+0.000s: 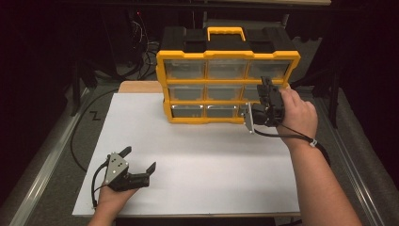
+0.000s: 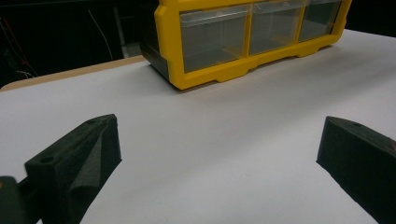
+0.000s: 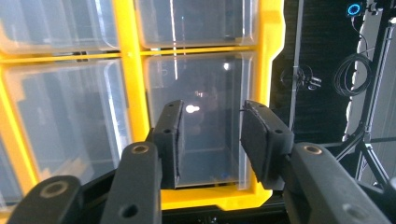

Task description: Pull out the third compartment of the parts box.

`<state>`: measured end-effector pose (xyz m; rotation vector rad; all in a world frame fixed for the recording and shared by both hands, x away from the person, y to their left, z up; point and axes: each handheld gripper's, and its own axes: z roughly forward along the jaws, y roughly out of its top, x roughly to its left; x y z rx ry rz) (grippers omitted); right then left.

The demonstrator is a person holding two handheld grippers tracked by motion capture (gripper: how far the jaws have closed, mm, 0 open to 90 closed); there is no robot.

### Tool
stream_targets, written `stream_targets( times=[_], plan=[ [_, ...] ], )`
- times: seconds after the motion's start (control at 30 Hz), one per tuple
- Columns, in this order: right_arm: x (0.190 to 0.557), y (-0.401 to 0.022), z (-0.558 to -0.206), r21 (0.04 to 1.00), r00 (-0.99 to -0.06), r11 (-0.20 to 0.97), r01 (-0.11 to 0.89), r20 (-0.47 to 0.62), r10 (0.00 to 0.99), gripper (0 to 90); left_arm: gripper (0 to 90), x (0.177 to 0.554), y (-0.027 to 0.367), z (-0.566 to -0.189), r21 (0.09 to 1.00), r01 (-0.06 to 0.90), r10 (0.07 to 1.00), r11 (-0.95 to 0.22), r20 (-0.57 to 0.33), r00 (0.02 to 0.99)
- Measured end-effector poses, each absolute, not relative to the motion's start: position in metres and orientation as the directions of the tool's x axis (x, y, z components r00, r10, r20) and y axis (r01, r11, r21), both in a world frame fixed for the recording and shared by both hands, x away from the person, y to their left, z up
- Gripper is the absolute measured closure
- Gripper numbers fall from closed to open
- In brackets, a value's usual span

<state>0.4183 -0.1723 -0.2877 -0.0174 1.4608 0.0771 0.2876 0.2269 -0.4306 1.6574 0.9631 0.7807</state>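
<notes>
A yellow and black drawer cabinet (image 1: 228,56) with clear drawers stands upright at the back of the white table (image 1: 202,160). My right gripper (image 1: 267,88) is held up against its right-hand column. In the right gripper view its jaws (image 3: 210,112) stand a little apart, right in front of the clear drawer (image 3: 205,74) at the cabinet's lower right corner, with nothing between the pads. My left gripper (image 1: 139,158) rests low near the front left of the table, wide open and empty. In its own view the jaws (image 2: 217,128) point at the cabinet (image 2: 210,74) across bare white surface.
A strip of wooden board (image 1: 139,86) shows behind the white sheet at the back left. Cables (image 1: 141,47) hang in the dark behind the cabinet. A metal rail (image 1: 42,155) runs along the table's left side. Stands and cabling (image 3: 359,79) rise right of the cabinet.
</notes>
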Motion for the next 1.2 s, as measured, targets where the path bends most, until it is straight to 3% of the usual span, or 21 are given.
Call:
stream_targets(
  times=[0.63, 1.2],
  plan=[
    [0.450, -0.177, -0.262, 0.021, 0.140, 1.000, -0.024, -0.990, 0.024, 74.0, 0.6, 0.287, 0.227, -0.431, 0.962, 0.225, 0.879, -0.154, 0.029, 0.476],
    [0.459, -0.175, -0.265, -0.001, 0.145, 1.000, -0.013, -0.989, 0.001, 79.0, 0.6, 0.287, 0.228, -0.431, 0.961, 0.226, 0.877, -0.160, 0.033, 0.479]
  ],
)
